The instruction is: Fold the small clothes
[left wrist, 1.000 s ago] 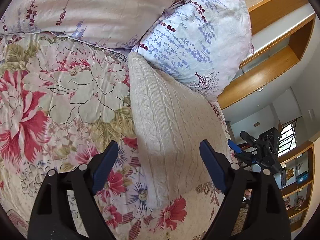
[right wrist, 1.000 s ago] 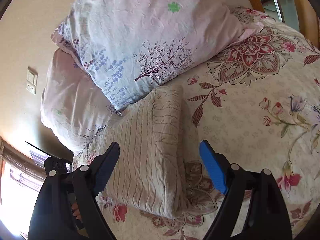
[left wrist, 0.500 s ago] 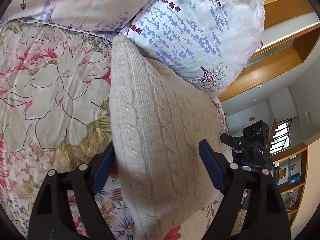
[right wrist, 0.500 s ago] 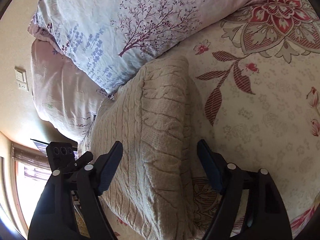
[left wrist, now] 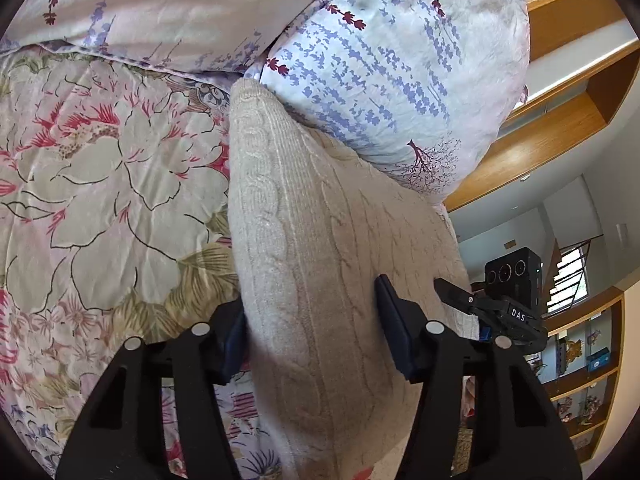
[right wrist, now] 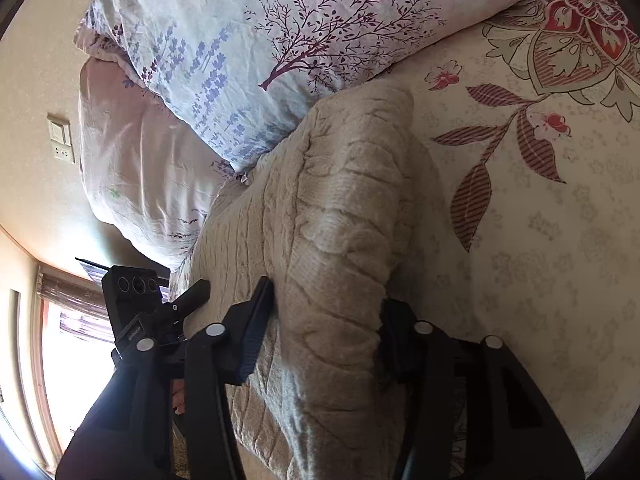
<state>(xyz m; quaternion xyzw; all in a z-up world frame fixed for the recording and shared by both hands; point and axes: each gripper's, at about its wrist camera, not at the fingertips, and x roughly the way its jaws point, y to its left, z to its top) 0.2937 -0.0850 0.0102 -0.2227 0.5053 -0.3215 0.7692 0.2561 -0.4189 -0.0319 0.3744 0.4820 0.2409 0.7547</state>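
The cream cable-knit sweater lies folded on the floral bedspread, its far end against a lavender-print pillow. Left tongs and right tongs have just been closing, each now pinching a raised fold. Wooden shelving stands at right.
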